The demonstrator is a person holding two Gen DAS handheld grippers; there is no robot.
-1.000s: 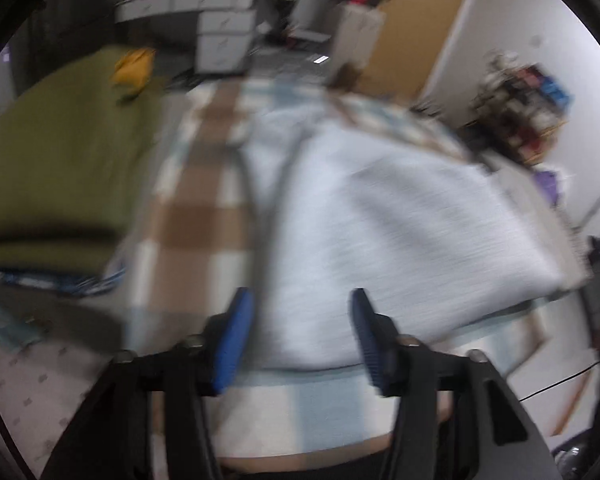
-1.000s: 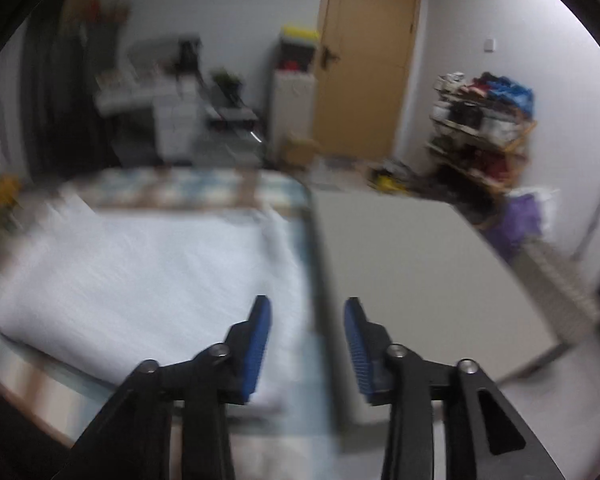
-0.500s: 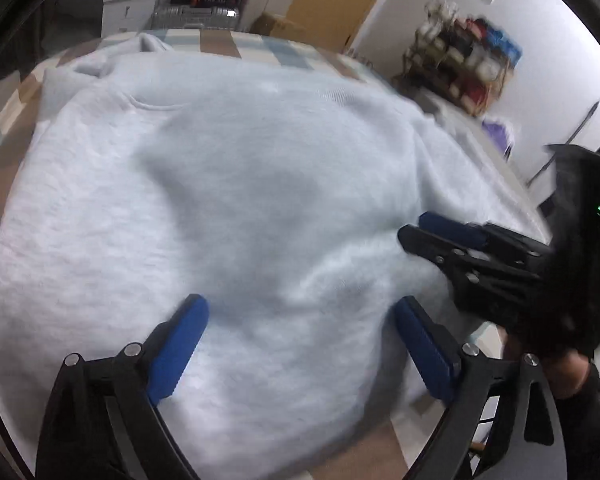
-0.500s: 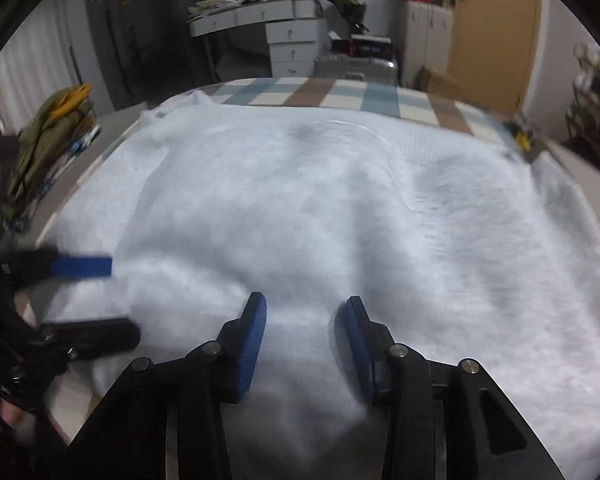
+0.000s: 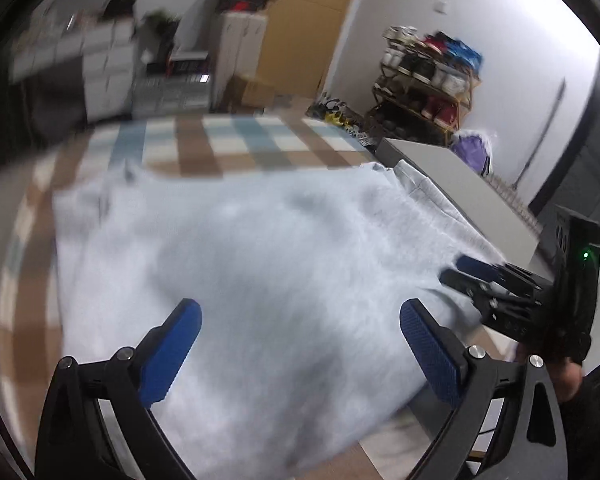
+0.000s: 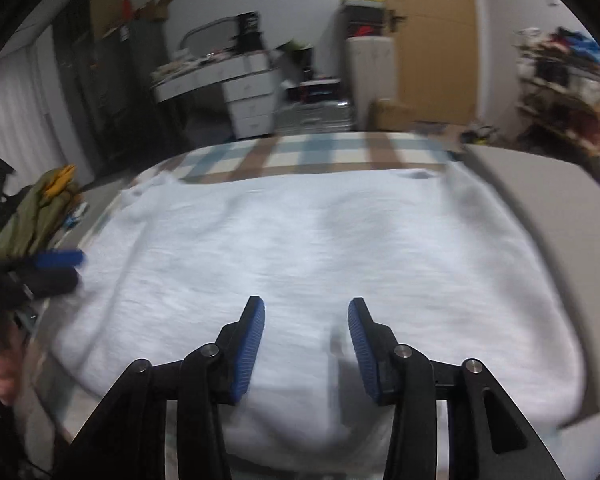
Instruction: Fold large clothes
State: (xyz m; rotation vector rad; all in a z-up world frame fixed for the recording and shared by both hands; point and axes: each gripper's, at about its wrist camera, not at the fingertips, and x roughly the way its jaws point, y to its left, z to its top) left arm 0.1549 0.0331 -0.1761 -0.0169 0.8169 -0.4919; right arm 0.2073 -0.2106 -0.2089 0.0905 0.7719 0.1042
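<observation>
One pale grey sweatshirt (image 6: 320,248) spread flat, rumpled; left claw (image 5: 300,344) opening, empty; right claw (image 6: 306,340) opening, empty

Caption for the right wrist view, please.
Right gripper, jaws opening with nothing between them, poised over a pale grey sweatshirt spread on a checked cloth.

left wrist: low, facing door | right wrist: same | shared: pale garment (image 5: 260,280), checked cloth (image 6: 320,156)
</observation>
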